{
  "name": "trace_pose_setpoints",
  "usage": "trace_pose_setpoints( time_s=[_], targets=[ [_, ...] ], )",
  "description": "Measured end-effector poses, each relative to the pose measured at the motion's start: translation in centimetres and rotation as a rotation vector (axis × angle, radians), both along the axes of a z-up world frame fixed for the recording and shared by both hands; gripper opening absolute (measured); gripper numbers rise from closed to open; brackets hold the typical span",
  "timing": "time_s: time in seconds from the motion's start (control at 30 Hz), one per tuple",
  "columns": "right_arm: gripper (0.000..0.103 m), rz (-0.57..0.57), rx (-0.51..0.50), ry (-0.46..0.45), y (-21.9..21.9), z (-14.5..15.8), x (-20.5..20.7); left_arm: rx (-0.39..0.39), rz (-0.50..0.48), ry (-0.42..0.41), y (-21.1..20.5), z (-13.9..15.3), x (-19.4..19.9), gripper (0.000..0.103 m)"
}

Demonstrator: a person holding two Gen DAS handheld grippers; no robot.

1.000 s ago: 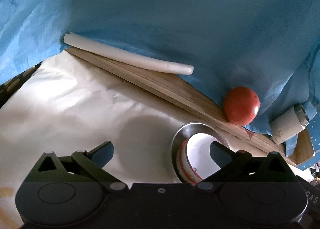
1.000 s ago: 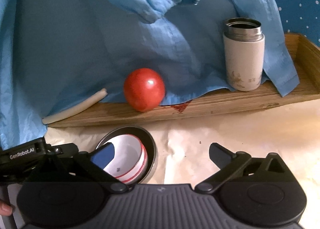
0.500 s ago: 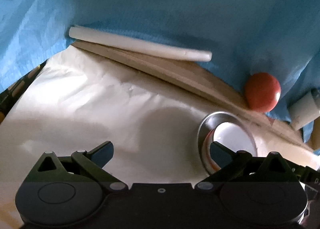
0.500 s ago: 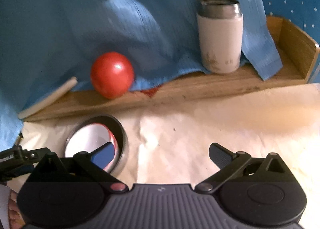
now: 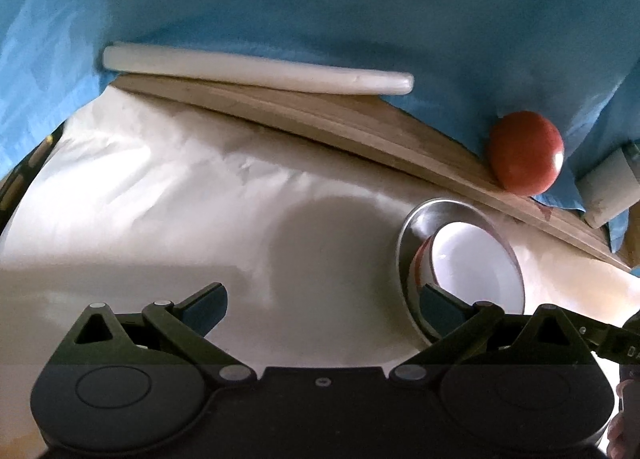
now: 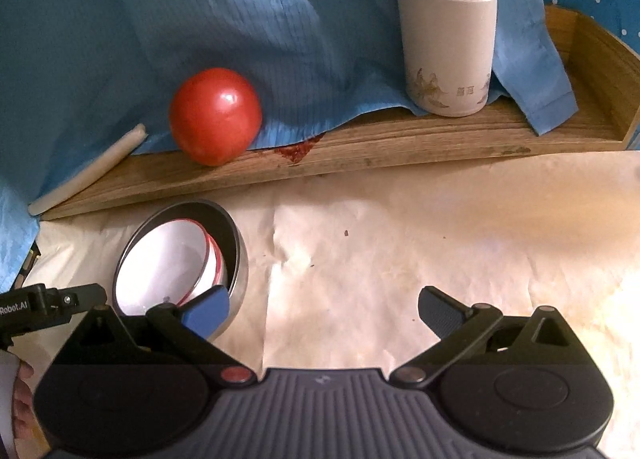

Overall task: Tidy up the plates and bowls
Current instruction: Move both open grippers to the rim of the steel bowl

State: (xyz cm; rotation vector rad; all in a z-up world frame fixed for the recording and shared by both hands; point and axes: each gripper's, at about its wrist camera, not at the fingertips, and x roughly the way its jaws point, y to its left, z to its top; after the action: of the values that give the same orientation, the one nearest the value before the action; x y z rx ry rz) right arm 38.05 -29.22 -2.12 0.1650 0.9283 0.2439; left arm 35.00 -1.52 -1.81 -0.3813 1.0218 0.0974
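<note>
A white bowl with a red rim (image 6: pixel 168 263) (image 5: pixel 476 263) sits nested inside a steel bowl (image 6: pixel 236 243) (image 5: pixel 412 227) on the pale paper-covered table. My right gripper (image 6: pixel 322 309) is open and holds nothing; its left fingertip (image 6: pixel 206 313) overlaps the steel bowl's near rim in the view. My left gripper (image 5: pixel 320 303) is also open, with only bare paper between its fingers; its right fingertip (image 5: pixel 440 305) lies in front of the bowls' near edge. Whether either finger touches the bowls I cannot tell.
A wooden tray (image 6: pixel 360 147) runs along the back, draped with blue cloth (image 6: pixel 240 19). On it rest a red tomato (image 6: pixel 215 115) (image 5: pixel 526 153), a white steel-topped flask (image 6: pixel 448 35) and a white stick (image 5: pixel 256 73). Bare paper (image 6: pixel 440 227) spreads right of the bowls.
Both grippers shifted while staying open: the nested bowls slid back toward the centre and grew larger in both views. The bowls themselves stayed put on the table.
</note>
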Motion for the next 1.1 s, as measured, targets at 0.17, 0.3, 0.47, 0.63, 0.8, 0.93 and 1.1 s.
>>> trace_pose_setpoints(
  time_s=[0.17, 0.3, 0.47, 0.63, 0.8, 0.93, 1.1],
  targets=[
    [0.103, 0.016, -0.002, 0.009, 0.4, -0.3, 0.3, -0.004, -0.022, -0.002, -0.2, -0.1, 0.6, 0.102],
    [0.103, 0.026, -0.002, 0.017, 0.7, -0.6, 0.6, 0.004, -0.040, 0.005, -0.4, -0.4, 1.1, 0.102],
    [0.103, 0.032, -0.005, 0.030, 1.0, -0.8, 0.8, 0.017, -0.053, 0.015, -0.5, -0.7, 1.6, 0.102],
    [0.103, 0.038, -0.007, 0.036, 1.2, -1.1, 1.1, 0.023, -0.061, 0.029, -0.5, -1.2, 2.0, 0.102],
    [0.103, 0.045, -0.008, 0.042, 1.6, -1.4, 1.4, 0.022, -0.059, 0.032, -0.3, -1.5, 2.3, 0.102],
    [0.103, 0.051, -0.008, 0.041, 1.8, -1.6, 1.7, 0.023, -0.058, 0.032, -0.3, -1.5, 2.4, 0.102],
    [0.103, 0.058, -0.007, 0.047, 2.0, -1.9, 1.9, 0.023, -0.052, 0.032, -0.2, -1.6, 2.8, 0.102]
  ],
)
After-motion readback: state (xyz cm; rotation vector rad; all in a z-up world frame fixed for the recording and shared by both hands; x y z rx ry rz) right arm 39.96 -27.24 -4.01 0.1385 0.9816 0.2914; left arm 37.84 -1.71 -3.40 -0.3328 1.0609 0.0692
